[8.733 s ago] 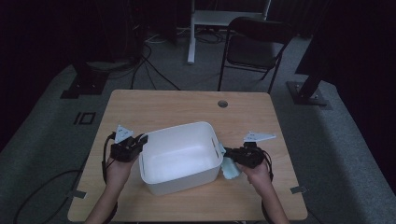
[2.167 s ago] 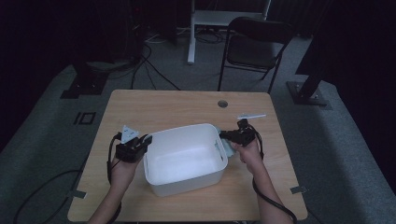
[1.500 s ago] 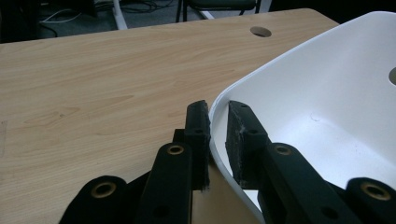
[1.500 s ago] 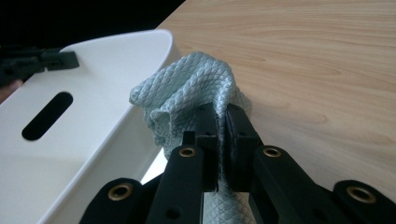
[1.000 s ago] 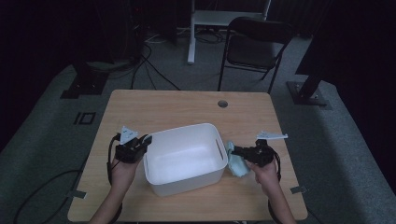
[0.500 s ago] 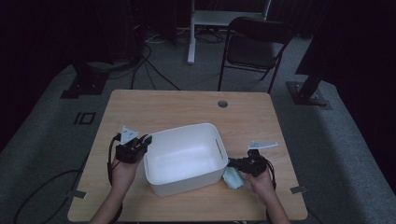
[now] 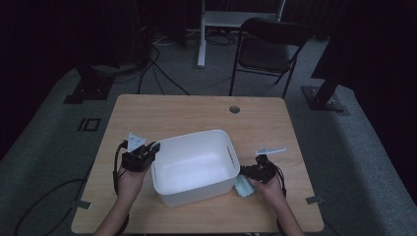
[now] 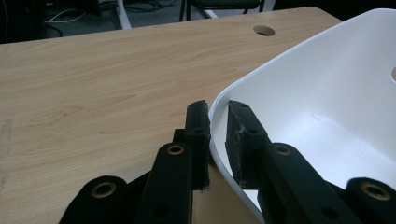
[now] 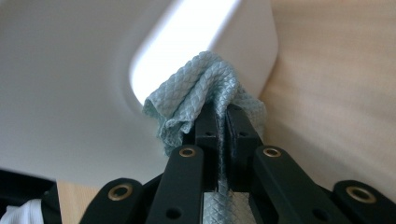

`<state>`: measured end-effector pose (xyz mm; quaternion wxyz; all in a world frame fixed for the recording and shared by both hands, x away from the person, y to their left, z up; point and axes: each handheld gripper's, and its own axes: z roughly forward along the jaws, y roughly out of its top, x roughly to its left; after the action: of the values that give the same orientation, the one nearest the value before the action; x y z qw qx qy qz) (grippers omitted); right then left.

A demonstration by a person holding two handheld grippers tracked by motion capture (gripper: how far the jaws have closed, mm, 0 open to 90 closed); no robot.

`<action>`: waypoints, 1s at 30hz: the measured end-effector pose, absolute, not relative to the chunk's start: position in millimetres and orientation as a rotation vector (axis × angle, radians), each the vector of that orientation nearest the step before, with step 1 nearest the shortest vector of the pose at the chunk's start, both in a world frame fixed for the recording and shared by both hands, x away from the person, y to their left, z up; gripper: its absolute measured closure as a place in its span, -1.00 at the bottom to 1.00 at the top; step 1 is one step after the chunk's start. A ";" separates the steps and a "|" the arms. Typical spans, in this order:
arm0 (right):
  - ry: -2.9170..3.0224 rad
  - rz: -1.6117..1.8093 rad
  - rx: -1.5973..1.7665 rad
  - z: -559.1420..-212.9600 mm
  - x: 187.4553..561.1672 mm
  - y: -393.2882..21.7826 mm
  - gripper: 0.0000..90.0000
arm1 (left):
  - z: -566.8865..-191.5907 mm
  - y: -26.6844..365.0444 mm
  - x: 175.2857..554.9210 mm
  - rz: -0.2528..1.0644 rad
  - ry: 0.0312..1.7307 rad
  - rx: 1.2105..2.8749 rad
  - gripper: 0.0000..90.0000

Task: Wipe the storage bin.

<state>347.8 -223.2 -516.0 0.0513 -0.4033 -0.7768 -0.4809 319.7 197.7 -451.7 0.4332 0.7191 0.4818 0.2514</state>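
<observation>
Wiping the outside of the white tub, right side, low

Right gripper (image 7: 247, 173) has dropped from the tub's upper right wall to its lower right corner since a second ago, jaws pinching one blue-green cloth (image 9: 201, 88) against the outer wall near the wooden surface (image 7: 187, 110); judged, the wipe is nearing the base of that side. Left gripper (image 8: 217, 116) has not shifted, its jaws clamped on the left rim of the white plastic tub (image 7: 194, 164), steadying it. Count: one tub, one cloth, two grippers.
</observation>
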 end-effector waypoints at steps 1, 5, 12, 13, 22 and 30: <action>-2.351 -1.491 -1.225 -512.2 349.1 -223.9 0.90 | -451.7 197.7 319.7 0.626 1.200 1.792 0.77; -2.368 -1.488 -1.232 -508.5 354.5 -219.9 0.90 | -451.7 196.9 319.7 0.629 1.205 1.791 0.77; -2.362 -1.424 -1.266 -522.6 363.4 -216.6 0.90 | -451.8 197.0 319.7 0.628 1.204 1.789 0.77; -2.369 -1.420 -1.269 -521.0 363.6 -215.9 0.90 | -451.9 197.2 319.7 0.626 1.204 1.789 0.77; -2.389 -1.480 -1.270 -502.9 369.2 -212.8 0.91 | -451.3 196.9 321.1 0.624 1.197 1.804 0.76; -2.394 -1.397 -1.300 -515.6 378.3 -209.0 0.90 | -451.6 196.9 320.7 0.622 1.200 1.797 0.76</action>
<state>378.3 -209.0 -515.6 0.0401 -0.4242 -0.7813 -0.4560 320.7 196.9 -451.6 0.4319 0.7208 0.4812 0.2496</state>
